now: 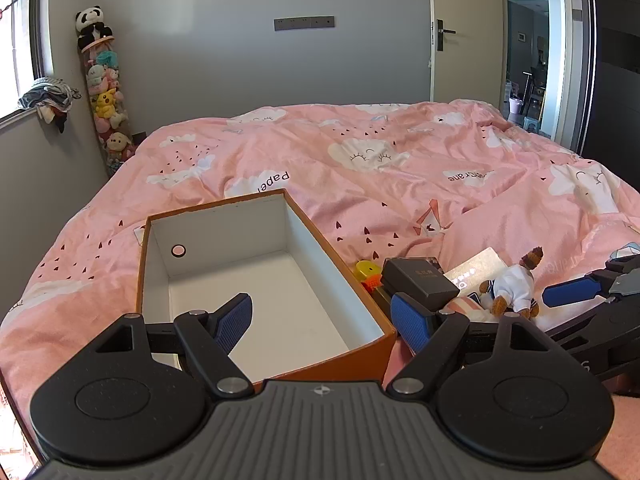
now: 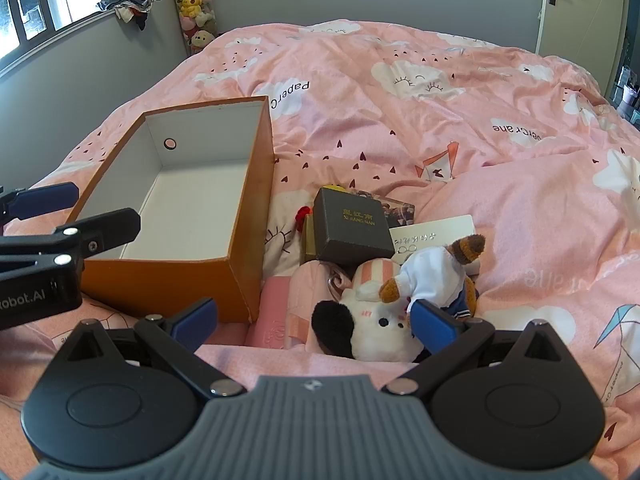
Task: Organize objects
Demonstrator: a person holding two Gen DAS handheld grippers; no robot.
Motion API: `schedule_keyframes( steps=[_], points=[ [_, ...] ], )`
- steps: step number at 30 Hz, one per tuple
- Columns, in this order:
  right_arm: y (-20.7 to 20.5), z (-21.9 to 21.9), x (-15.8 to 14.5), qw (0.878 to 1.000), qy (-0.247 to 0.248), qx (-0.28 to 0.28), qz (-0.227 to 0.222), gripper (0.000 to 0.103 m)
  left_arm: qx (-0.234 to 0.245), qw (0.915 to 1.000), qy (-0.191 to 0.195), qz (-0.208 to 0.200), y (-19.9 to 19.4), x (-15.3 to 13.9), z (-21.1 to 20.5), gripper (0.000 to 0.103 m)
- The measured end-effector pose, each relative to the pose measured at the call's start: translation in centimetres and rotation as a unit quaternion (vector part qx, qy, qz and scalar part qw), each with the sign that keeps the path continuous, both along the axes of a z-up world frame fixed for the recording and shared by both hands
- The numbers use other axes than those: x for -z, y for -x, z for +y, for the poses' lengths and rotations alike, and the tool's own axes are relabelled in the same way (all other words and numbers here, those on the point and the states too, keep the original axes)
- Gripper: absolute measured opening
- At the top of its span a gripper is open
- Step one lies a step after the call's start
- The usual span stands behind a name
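A: Both claws spread, empty? The right claw [image 2: 314, 322] sits just before the white plush [image 2: 374, 330].

B: Yes; the left claw [image 1: 322, 318] straddles the orange box [image 1: 264, 276] wall. Overlapping toys risk a double grab.

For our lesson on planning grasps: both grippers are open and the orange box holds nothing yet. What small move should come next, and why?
Probably ease the right gripper forward and close on the white plush: it lies nearest, between the open fingers, atop the pile beside the empty orange box. The left gripper holds nothing.
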State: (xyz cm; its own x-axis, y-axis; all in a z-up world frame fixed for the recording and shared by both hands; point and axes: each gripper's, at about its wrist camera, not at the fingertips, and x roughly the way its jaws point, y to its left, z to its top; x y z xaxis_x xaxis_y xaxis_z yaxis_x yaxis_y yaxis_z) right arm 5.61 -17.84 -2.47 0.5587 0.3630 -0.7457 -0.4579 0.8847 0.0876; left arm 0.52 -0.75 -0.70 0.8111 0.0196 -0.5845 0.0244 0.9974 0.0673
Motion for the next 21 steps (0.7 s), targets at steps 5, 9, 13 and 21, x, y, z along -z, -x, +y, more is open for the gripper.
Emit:
schedule_keyframes(
  steps=[5,9,13,21],
  points=[
    [0.0,0.0,0.0,1.000,0.000,0.000,0.001,0.102,0.007,1.0000,0.006,-0.002,0.1,0.0,0.1,0.093],
    [0.0,0.0,0.0,1.000,0.000,0.000,0.000,0.102,0.019,0.9998,0.010,0.002,0.1,0.0,0.1,0.093],
    [-0.1,-0.4,0.1,1.000,-0.006,0.008,0.004,0.102,0.022,0.9997,0.006,0.005,0.2,0.0,-0.1,0.092],
    [-1.2,-1.3,0.5,0.999,-0.021,0.030,0.032,0.102,0.074,0.9957,0.039,0.041,-1.2,0.8,-0.2,0.079]
  ],
)
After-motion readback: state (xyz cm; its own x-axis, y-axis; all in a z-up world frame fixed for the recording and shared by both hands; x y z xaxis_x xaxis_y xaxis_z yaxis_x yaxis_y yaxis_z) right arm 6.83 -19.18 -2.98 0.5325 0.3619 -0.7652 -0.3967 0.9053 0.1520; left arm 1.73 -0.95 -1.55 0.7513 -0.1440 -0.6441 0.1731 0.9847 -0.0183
